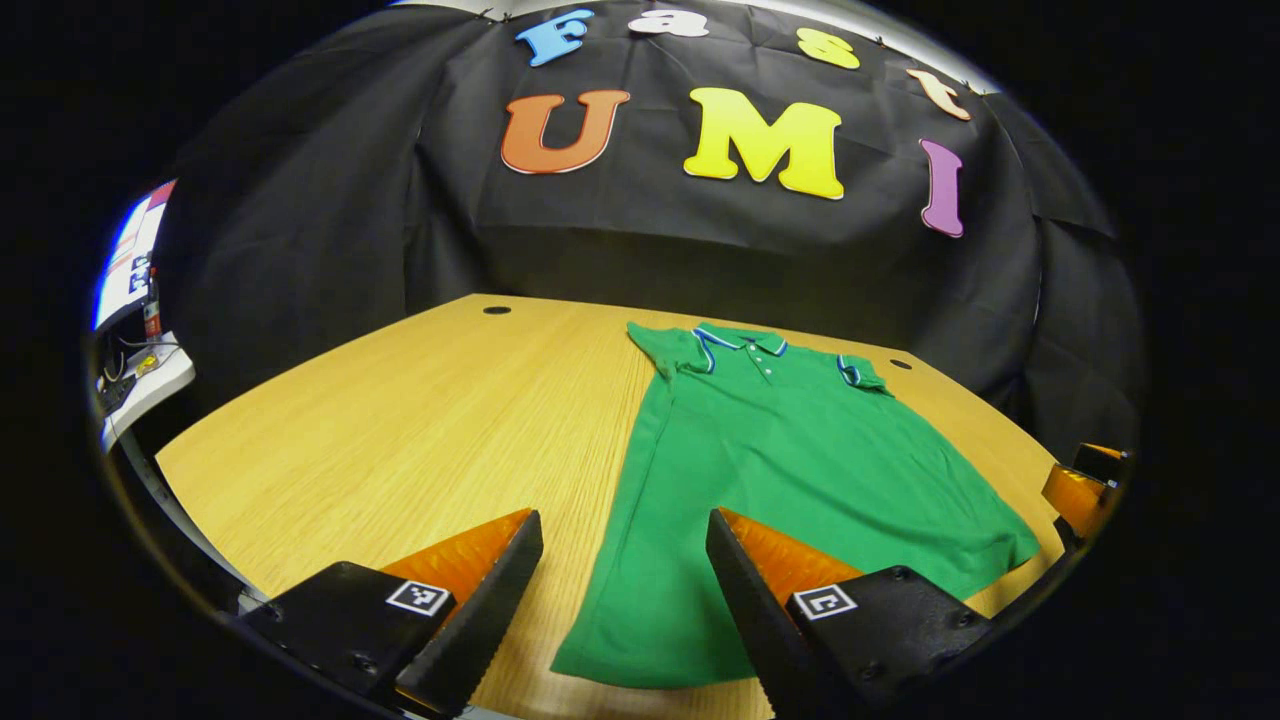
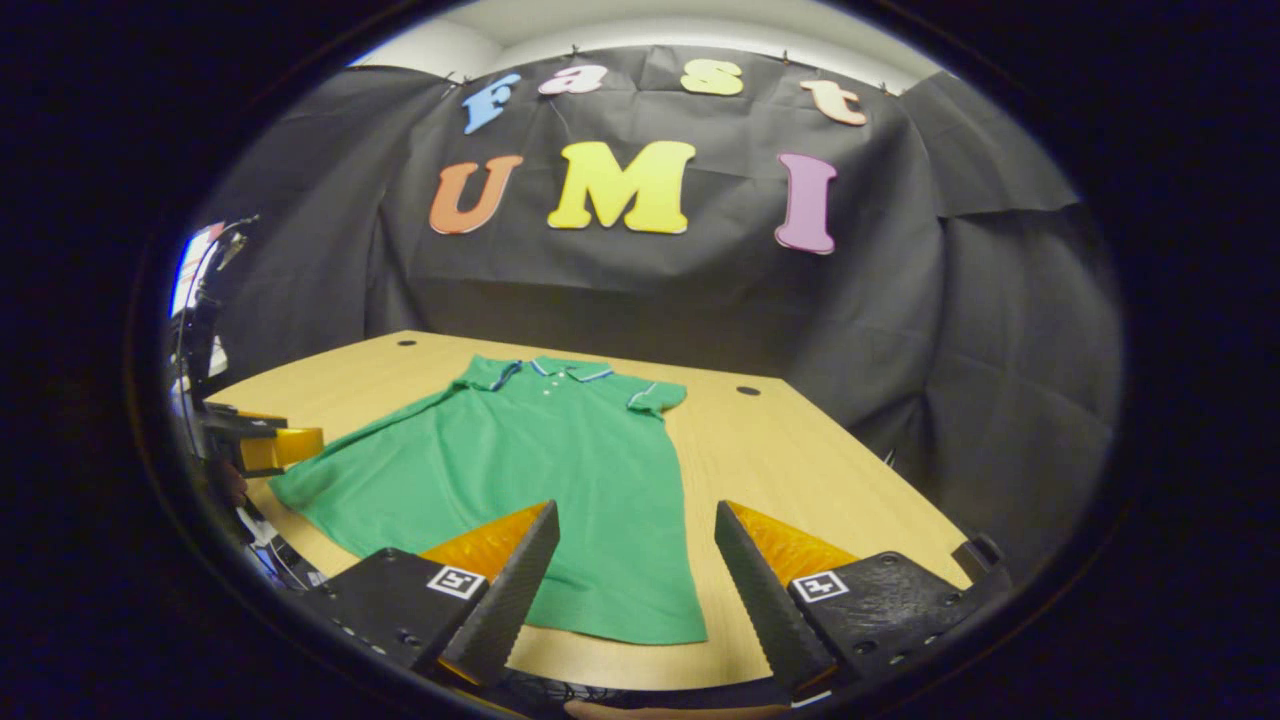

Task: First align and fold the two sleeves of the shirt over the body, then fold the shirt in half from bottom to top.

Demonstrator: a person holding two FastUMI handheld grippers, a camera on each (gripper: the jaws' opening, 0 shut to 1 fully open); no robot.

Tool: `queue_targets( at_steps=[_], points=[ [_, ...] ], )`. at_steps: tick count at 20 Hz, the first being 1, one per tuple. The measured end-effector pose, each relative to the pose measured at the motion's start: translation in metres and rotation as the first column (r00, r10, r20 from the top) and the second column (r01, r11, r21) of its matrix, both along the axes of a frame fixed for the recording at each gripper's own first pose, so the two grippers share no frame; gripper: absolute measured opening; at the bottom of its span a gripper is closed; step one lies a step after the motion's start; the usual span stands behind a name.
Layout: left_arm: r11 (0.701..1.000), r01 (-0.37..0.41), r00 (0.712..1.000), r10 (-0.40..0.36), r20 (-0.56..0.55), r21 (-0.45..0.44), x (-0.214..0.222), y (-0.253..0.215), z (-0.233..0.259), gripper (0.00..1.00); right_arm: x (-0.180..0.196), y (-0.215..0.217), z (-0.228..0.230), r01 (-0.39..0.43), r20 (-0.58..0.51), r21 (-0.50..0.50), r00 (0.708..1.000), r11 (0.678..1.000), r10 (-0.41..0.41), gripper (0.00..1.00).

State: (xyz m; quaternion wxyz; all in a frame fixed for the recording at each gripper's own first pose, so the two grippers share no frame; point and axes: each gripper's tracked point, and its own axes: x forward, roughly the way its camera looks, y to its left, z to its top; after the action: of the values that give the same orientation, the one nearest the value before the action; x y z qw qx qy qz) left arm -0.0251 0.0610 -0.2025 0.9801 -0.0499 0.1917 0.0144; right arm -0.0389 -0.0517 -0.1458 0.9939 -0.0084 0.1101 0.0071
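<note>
Green polo shirt [image 1: 790, 470] is lying flat on the wooden table [image 1: 420, 430], collar toward the black cloth wall [image 1: 330, 220] and hem toward the near edge. Both short sleeves are lying spread out to the sides by the collar (neither looks folded over the body), and the body is lying unfolded at full length.

In the left gripper view, the left gripper [image 1: 625, 590] is hovering over the near edge of the table with its jaws standing wide apart and holding nothing. The shirt is lying ahead of it and off to its right, with the hem's corner showing in the gap between the two fingers [image 1: 480, 620] and behind the right one. The right gripper [image 1: 1085, 485] is peeking in at the far right edge of that view, beside the shirt's other hem corner.

In the right gripper view, the right gripper [image 2: 635, 590] is likewise hanging wide open and empty above the table's near edge. The shirt [image 2: 530, 470] is lying ahead of it and to its left, its hem passing behind the left finger and ending in the gap. The left gripper [image 2: 265, 445] is showing at the far left, just beside the shirt's far hem corner.
</note>
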Motion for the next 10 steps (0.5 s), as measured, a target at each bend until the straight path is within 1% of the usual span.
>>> queue_targets(
  at_steps=[2, 4, 6, 8, 10],
  points=[
    [1.0, 0.004, 1.0, -0.004, -0.005, 0.018, -0.004, 0.0, -0.006, 1.0, 0.003, -0.005, -0.012, 0.016, -0.034, 0.039, 0.999, 0.999, -0.015, 0.95],
    [0.999, 0.02, 1.0, -0.019, -0.012, 0.026, -0.007, -0.005, -0.014, 1.0, 0.003, -0.006, -0.03, 0.022, -0.098, 0.075, 0.995, 0.997, -0.015, 0.96],
    [0.999, 0.016, 0.999, -0.015, -0.029, 0.036, -0.011, -0.001, -0.021, 1.0, 0.001, 0.007, -0.044, -0.022, -0.15, 0.112, 0.988, 0.994, 0.038, 0.96],
    [0.999, 0.013, 1.0, -0.013, -0.016, 0.03, -0.01, 0.0, -0.019, 1.0, 0.001, 0.006, -0.056, -0.023, -0.186, 0.081, 0.982, 0.996, 0.038, 0.95],
    [0.999, 0.005, 1.0, -0.004, -0.024, 0.046, -0.01, 0.002, -0.021, 1.0, 0.003, 0.0, -0.066, -0.006, -0.204, 0.045, 0.979, 0.999, 0.015, 0.95]
  ],
)
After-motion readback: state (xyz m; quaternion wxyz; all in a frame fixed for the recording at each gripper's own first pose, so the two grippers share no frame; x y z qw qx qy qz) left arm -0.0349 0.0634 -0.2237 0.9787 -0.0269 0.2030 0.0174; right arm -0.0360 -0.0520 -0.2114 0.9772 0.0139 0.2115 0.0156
